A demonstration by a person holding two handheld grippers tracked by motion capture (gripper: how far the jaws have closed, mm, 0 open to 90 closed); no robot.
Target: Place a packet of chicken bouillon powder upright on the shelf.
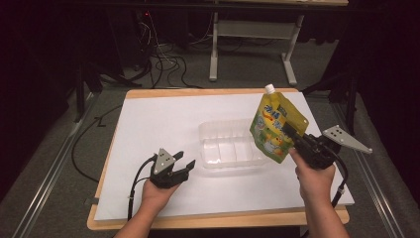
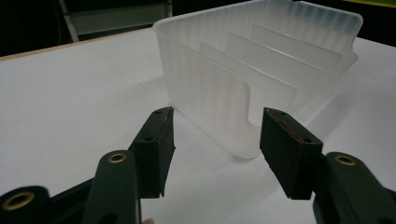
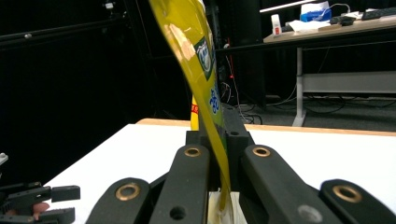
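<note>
A yellow spouted drink pouch [image 1: 275, 126] with a white cap hangs upright over the right end of a clear plastic tray [image 1: 225, 130]. My right gripper [image 1: 292, 135] is shut on the pouch's lower right edge. In the right gripper view the pouch [image 3: 198, 60] rises thin and edge-on from between the closed jaws [image 3: 218, 140]. The tray has several ribbed dividers and nothing in it. My left gripper [image 1: 185, 161] rests on the white sheet just left of the tray, open. In the left gripper view the tray's near corner [image 2: 210, 88] stands just ahead of the gripper [image 2: 215, 135], untouched by the pads.
A white sheet [image 1: 163, 119] covers the wooden table [image 1: 208, 218], whose edge shows at front and back. Beyond the table are a desk frame [image 1: 214, 54] and cables [image 1: 168, 64] on the grey floor. Metal rails run along both sides.
</note>
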